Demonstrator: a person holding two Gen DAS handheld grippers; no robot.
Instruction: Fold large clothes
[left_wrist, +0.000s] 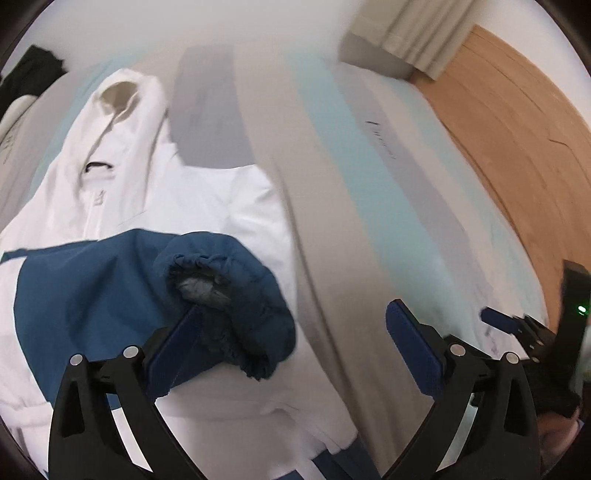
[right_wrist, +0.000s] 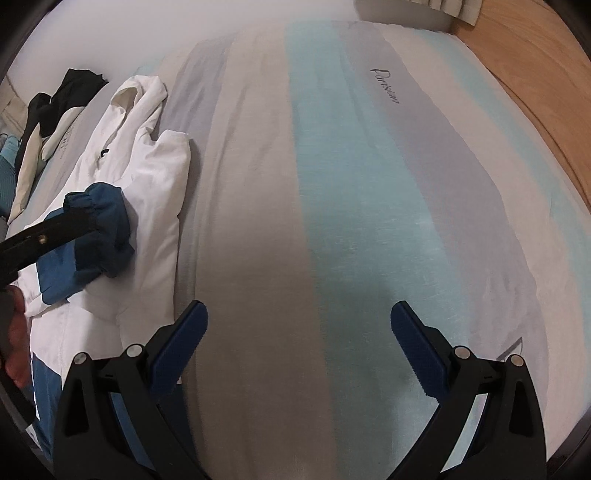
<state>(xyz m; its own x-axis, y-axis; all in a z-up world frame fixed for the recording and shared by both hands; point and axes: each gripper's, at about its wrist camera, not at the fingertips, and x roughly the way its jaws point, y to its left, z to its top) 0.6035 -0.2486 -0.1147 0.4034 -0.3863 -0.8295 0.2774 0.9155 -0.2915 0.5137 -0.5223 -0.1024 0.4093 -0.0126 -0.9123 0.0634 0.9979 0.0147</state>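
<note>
Left wrist view: the left tongs stand spread over a white and blue jacket lying on the striped bed, one finger touching the blue sleeve cuff. Right tongs stand spread above bare sheet, beside the jacket's edge. Dark clothes lie beyond the jacket; wooden floor borders the bed.

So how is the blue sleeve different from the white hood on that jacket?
The blue sleeve lies folded across the jacket's front, while the white hood lies at the far top end. The sleeve ends in a gathered, crinkly cuff; the hood is smooth and open, showing a beige lining. Both belong to the same jacket on the striped bed.
</note>
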